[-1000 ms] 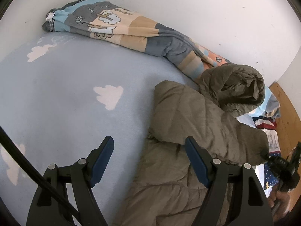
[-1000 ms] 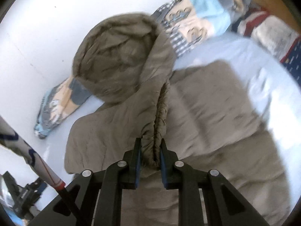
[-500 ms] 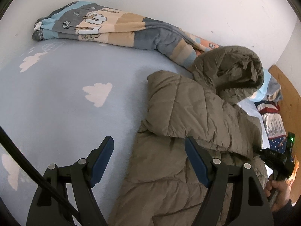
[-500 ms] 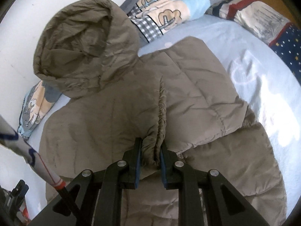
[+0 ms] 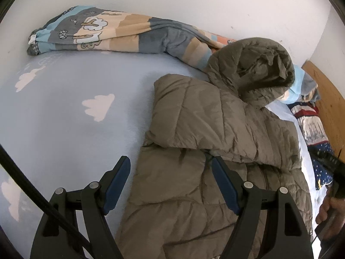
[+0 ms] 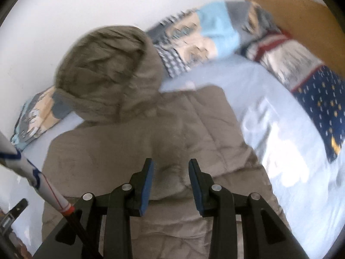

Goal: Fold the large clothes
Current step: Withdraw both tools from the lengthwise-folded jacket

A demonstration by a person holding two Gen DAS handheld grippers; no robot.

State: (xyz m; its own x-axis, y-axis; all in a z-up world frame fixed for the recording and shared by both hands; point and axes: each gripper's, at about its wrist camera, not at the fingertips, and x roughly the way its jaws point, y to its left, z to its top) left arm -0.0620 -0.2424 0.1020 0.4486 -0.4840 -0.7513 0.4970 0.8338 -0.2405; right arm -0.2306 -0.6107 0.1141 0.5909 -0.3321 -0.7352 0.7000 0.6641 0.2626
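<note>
Right claw (image 6: 170, 179) is letting go: a second ago it was clenching the sleeve seam of the olive puffer jacket (image 5: 215, 151); now its jaws are opening, nothing pinched, fabric lying just under and ahead of the tips. Reading: sleeve fold is being laid down across the jacket body, so this fold looks done. Left claw (image 5: 170, 181) is hanging released, wide, straddling the jacket's near-left edge below the folded sleeve. Jacket is lying on the blue cloud-print bed (image 5: 64, 118), hood (image 6: 107, 69) at far end, beyond both claws, against a patterned blanket (image 5: 120, 34).
</note>
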